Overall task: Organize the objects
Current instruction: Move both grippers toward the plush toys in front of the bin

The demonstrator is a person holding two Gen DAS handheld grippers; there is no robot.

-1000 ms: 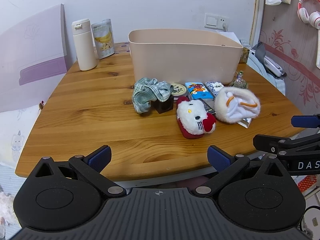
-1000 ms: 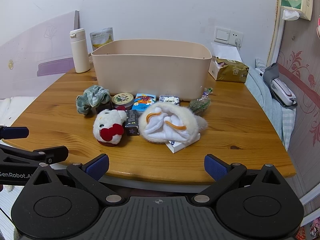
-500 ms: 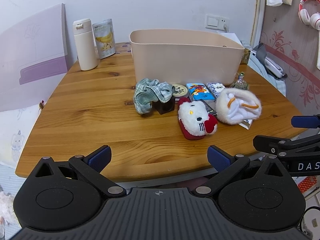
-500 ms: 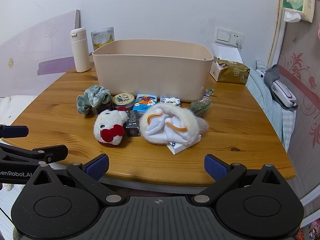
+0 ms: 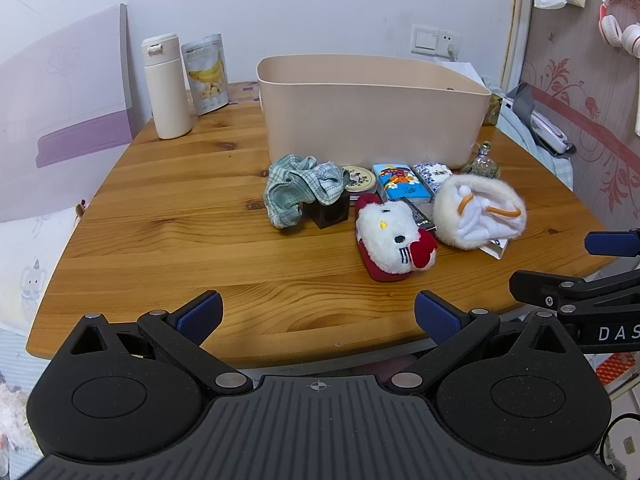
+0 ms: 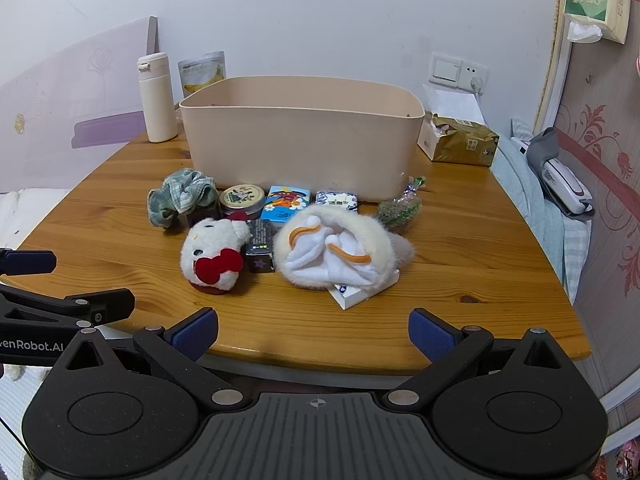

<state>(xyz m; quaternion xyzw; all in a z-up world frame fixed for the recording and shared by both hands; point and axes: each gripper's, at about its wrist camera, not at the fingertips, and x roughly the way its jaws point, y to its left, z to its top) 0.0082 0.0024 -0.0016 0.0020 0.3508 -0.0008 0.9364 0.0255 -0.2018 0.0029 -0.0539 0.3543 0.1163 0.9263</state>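
A beige plastic bin (image 5: 372, 108) (image 6: 300, 140) stands at the back of the wooden table (image 5: 180, 232) (image 6: 460, 248). In front of it lie a green checked cloth (image 5: 300, 188) (image 6: 180, 196), a round tin (image 5: 359, 178) (image 6: 242, 198), a blue tissue pack (image 5: 400, 182) (image 6: 286, 202), a white cat plush with a red bow (image 5: 394, 236) (image 6: 214, 254) and a furry white pouch (image 5: 478, 210) (image 6: 340, 248). My left gripper (image 5: 318, 316) and right gripper (image 6: 314, 330) hover open and empty at the table's near edge, short of the objects.
A white flask (image 5: 166, 86) (image 6: 157, 98) and a snack bag (image 5: 205, 74) (image 6: 202, 74) stand at the back left. A gold tissue box (image 6: 460, 140) sits right of the bin, and a bed with a handheld device (image 6: 566, 188) borders the table's right side.
Both grippers have crept slightly forward toward the table; the objects look a little nearer. Nothing was grasped or moved.
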